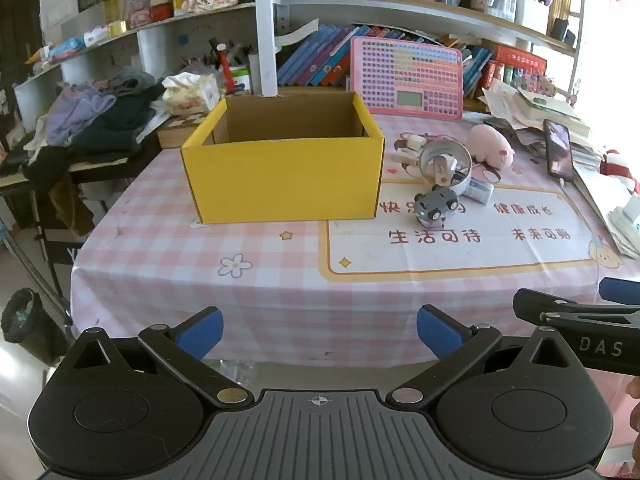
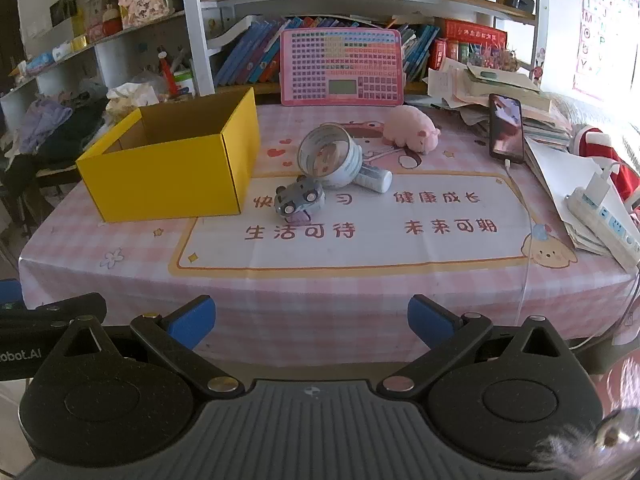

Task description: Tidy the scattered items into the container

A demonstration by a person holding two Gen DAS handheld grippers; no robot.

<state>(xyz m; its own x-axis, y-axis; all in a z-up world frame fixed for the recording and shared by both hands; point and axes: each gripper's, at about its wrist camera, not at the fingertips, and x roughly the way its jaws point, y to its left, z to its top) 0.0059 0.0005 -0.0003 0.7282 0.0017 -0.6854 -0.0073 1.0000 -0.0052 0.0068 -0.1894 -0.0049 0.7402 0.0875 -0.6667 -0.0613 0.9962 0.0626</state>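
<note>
A yellow cardboard box [image 1: 280,176] [image 2: 168,172] stands open on the pink checked tablecloth [image 1: 160,264] [image 2: 360,296], and its inside looks bare. To its right lie a grey toy car [image 1: 436,202] [image 2: 300,198], a roll of tape [image 1: 454,166] [image 2: 332,156] standing on edge, a small white tube [image 1: 480,190] [image 2: 374,178] and a pink plush pig [image 1: 490,146] [image 2: 410,128]. My left gripper [image 1: 320,330] hangs open at the table's near edge, nothing between its fingers. My right gripper [image 2: 311,320] is open too, equally far from the items.
A pink keyboard toy [image 1: 406,78] [image 2: 342,66] leans on the bookshelf behind. A phone [image 1: 558,150] [image 2: 506,128], paper stacks and a power strip [image 2: 604,220] crowd the right side. Clothes [image 1: 100,120] pile on the left. A dark bin [image 1: 28,328] stands on the floor.
</note>
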